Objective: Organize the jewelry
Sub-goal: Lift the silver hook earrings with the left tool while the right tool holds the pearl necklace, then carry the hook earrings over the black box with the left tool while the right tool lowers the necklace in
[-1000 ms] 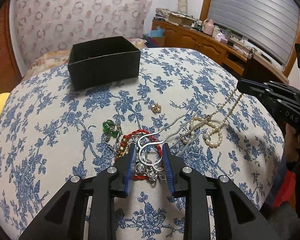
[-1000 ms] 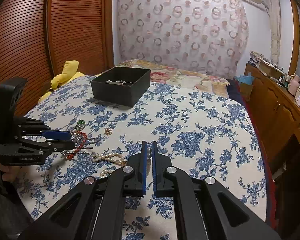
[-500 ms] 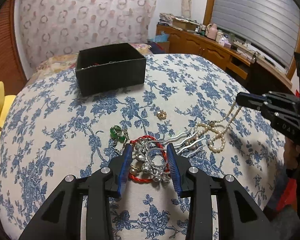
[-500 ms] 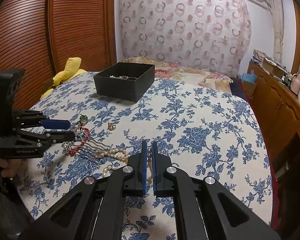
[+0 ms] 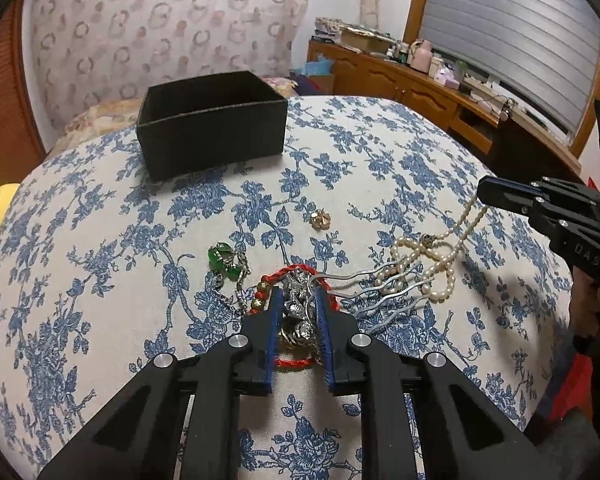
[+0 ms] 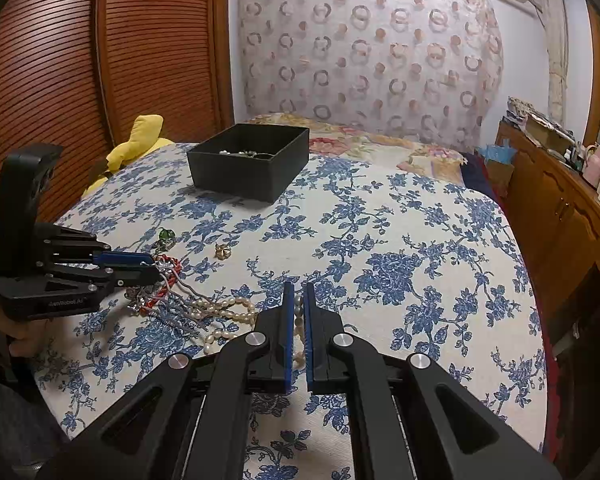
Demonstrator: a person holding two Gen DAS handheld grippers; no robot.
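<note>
On the floral tablecloth, the left gripper, jaws narrowed, clamps the silver hair comb over the red bracelet, the black box at 11 o'clock, while the right gripper, nearly closed, pinches the pearl necklace.

Left claw hides the silver cluster; its shape seems unclear.

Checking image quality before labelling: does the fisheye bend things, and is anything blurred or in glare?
Left wrist view: the tablecloth bulges like a dome, dark corners, black box sharp, no glare. Right wrist view: wooden shutter door bows strongly, pearl necklace crisp, soft shadow beside the box; the background looks softer.
</note>
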